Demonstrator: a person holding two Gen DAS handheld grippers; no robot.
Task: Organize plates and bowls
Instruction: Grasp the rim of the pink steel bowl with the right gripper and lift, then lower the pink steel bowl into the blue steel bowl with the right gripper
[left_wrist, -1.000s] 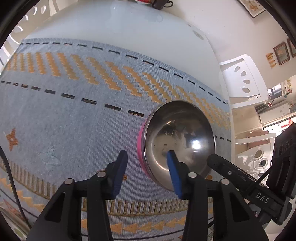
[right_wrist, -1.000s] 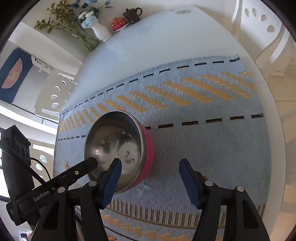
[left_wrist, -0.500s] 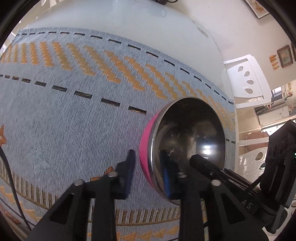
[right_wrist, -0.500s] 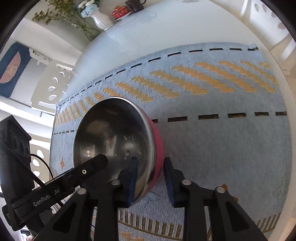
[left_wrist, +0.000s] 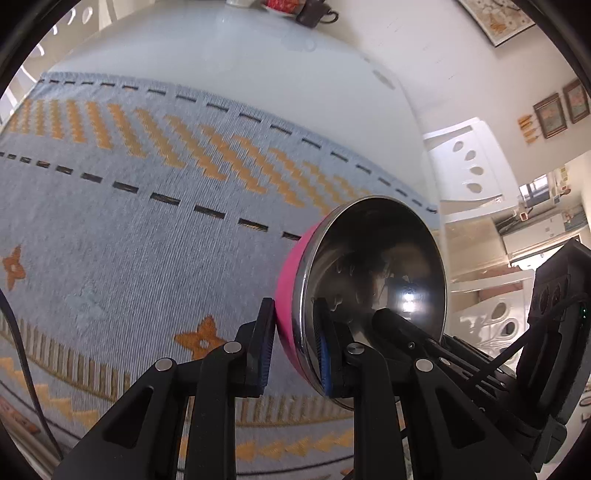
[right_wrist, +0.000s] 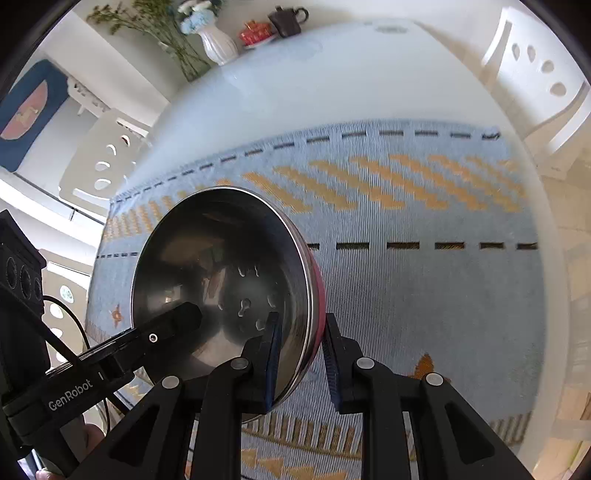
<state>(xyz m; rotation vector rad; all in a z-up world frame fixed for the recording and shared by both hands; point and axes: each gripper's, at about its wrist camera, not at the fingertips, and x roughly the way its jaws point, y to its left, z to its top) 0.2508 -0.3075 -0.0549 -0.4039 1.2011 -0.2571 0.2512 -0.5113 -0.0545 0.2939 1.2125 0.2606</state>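
Observation:
A steel bowl (left_wrist: 373, 273) with a pink outside is held between both grippers, lifted off the blue patterned mat (left_wrist: 129, 240) and tilted. My left gripper (left_wrist: 293, 347) is shut on its left rim, one finger inside, one on the pink wall. My right gripper (right_wrist: 301, 354) is shut on the opposite rim of the same bowl (right_wrist: 221, 280), one finger inside, one outside. Each gripper shows in the other's view, reaching into the bowl.
The mat (right_wrist: 424, 277) covers a white round table (right_wrist: 332, 81). A white vase with flowers (right_wrist: 216, 42), a red dish (right_wrist: 255, 33) and a dark teapot (right_wrist: 288, 20) stand at the far edge. White chairs (left_wrist: 469, 166) stand around the table.
Both grippers closed from open onto opposite rims of the bowl. The bowl then rose off the mat and tilted.

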